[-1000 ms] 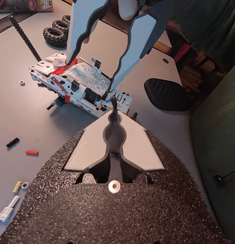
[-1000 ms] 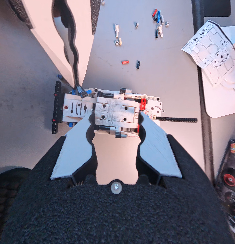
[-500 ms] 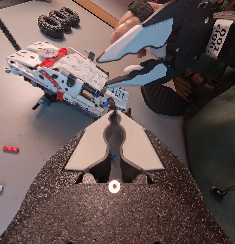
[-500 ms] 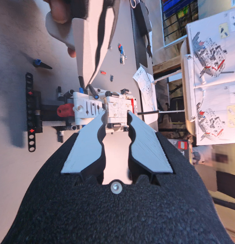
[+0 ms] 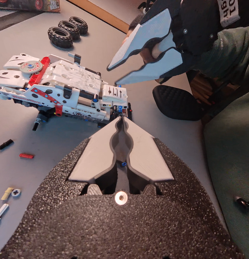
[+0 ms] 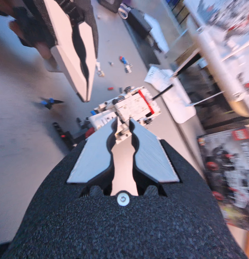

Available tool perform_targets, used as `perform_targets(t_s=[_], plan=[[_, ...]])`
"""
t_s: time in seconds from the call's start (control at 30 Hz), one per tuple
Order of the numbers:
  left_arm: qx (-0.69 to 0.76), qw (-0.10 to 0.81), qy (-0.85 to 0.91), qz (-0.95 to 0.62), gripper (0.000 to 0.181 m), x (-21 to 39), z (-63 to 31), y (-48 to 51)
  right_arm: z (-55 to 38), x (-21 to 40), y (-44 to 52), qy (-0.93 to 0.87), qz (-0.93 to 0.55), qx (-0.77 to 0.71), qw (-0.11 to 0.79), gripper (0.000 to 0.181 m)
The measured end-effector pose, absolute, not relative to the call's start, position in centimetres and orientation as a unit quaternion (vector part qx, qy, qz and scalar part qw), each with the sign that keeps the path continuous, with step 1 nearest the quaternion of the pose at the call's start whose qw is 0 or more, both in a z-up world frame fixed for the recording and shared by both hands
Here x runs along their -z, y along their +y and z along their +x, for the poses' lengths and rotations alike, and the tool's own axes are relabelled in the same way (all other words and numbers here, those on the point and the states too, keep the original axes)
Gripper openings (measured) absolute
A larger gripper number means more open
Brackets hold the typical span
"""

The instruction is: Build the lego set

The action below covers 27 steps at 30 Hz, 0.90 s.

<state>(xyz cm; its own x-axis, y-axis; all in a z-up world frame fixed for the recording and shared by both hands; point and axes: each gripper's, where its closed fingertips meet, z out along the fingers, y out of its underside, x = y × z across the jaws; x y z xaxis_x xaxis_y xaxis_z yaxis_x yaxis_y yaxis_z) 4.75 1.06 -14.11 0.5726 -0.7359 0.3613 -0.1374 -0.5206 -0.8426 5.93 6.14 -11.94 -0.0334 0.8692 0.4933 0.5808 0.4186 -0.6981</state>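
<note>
The grey counter (image 5: 121,42) carries a partly built white, red and black lego vehicle (image 5: 62,89), lying left of centre in the left wrist view. Three black rubber tyres (image 5: 67,33) sit behind it. The right tool (image 5: 114,76) hovers above the vehicle's rear, fingers a little apart and empty. The left tool (image 5: 121,117) is pinched together at the tips on a thin black piece (image 5: 121,115) at the vehicle's rear corner. A small red pin (image 5: 26,155) lies loose nearby.
</note>
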Motion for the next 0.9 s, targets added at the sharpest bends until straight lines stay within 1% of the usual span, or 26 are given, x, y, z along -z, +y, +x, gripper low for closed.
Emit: perform_targets(t_s=[0.03, 0.07, 0.13, 0.23, 0.27, 0.33, 0.4, 0.57, 0.77, 0.9], plan=[[0.369, 0.406, 0.277, -0.789, 0.000, 14.0, 4.5, 1.1, 6.2, 12.6, 5.4, -0.702, -0.544, -0.186, 0.421, 0.031], [0.364, 0.408, 0.278, -0.789, 0.000, 13.9, 4.3, 1.2, 6.4, 13.1, 4.7, -0.700, -0.564, -0.211, 0.384, 0.041], [0.362, 0.411, 0.276, -0.790, 0.000, 13.8, 4.0, 1.3, 6.6, 13.5, 4.2, -0.700, -0.576, -0.229, 0.353, 0.047], [0.369, 0.412, 0.266, -0.789, 0.000, 13.9, 3.8, 1.4, 6.7, 14.9, 4.7, -0.715, -0.574, -0.196, 0.348, 0.047], [0.369, 0.414, 0.263, -0.790, 0.003, 14.0, 3.8, 1.5, 6.5, 15.0, 4.4, -0.716, -0.571, -0.204, 0.346, 0.040], [0.364, 0.416, 0.259, -0.792, 0.010, 14.2, 3.6, 1.7, 6.5, 15.1, 4.2, -0.729, -0.554, -0.192, 0.353, 0.039], [0.355, 0.425, 0.254, -0.793, 0.012, 14.3, 3.3, 2.1, 6.6, 15.0, 4.0, -0.734, -0.547, -0.189, 0.355, 0.036], [0.364, 0.418, 0.236, -0.798, 0.023, 15.0, 3.1, 2.5, 6.9, 14.9, 3.6, -0.729, -0.546, -0.223, 0.347, 0.027], [0.376, 0.416, 0.230, -0.795, 0.021, 14.8, 3.4, 2.4, 7.1, 14.1, 3.4, -0.733, -0.540, -0.246, 0.334, 0.026], [0.366, 0.426, 0.229, -0.795, 0.016, 14.3, 3.3, 2.5, 6.8, 12.5, 3.1, -0.724, -0.543, -0.276, 0.324, 0.025]])
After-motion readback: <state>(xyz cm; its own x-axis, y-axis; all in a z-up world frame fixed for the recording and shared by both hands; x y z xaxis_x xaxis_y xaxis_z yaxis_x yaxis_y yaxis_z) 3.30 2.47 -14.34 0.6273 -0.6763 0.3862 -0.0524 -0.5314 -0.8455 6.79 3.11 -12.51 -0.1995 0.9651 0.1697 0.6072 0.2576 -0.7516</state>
